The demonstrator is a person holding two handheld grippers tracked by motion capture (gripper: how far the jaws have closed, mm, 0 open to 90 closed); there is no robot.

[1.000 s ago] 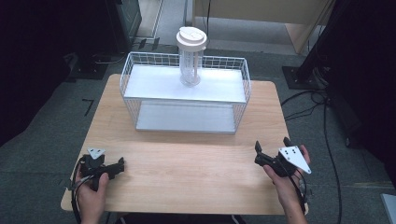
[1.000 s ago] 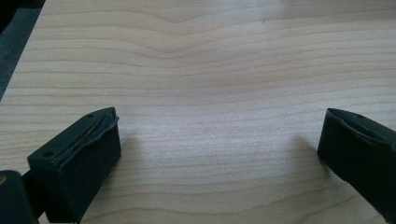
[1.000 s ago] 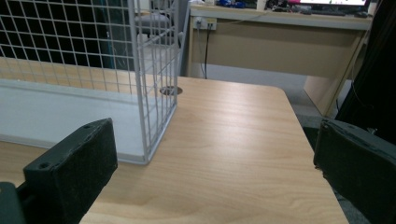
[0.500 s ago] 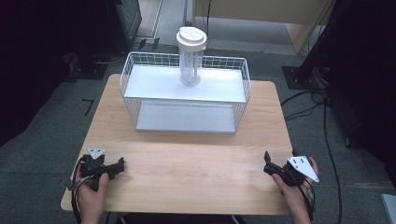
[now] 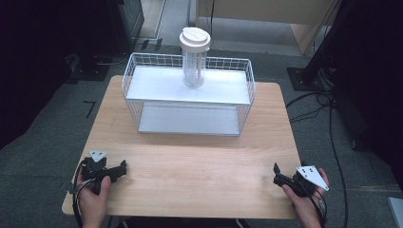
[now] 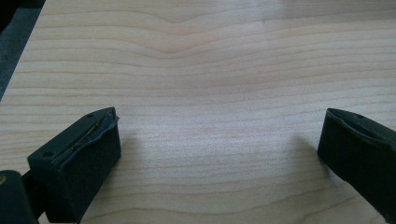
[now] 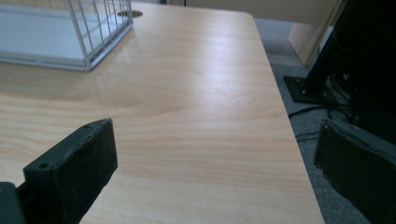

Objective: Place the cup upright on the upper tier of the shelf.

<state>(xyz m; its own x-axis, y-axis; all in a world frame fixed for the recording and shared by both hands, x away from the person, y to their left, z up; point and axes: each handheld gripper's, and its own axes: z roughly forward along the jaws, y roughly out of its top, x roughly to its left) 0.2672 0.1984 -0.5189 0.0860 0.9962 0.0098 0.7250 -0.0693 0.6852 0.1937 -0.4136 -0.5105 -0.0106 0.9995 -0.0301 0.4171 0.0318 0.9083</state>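
At the left of the high view, the left hand-held gripper [image 5: 122,167] rests low on the near left corner of the wooden bench [image 5: 199,166], gripped by the person's left hand [image 5: 92,190], with its grey three-cornered plate on top and a cable trailing off the bench edge. In the left gripper view its two black jaws stand wide apart, with bare wood grain between them and nothing held.

Toward the middle, at the far side of the bench, stands a white wire basket [image 5: 187,97] with a pale shelf on top and another below. On the upper shelf, upright and near the back rail, stands a clear ribbed tumbler [image 5: 194,57] with a cream lid. It is well apart from both grippers.

At the right, the right hand-held gripper [image 5: 276,173] sits at the near right corner of the bench, held in the right hand [image 5: 304,197]. In the right gripper view its jaws are likewise spread wide and empty; the left jaw lies over the wood, the right jaw over the floor beyond the bench edge, and a corner of the wire basket [image 7: 88,32] shows at upper left.
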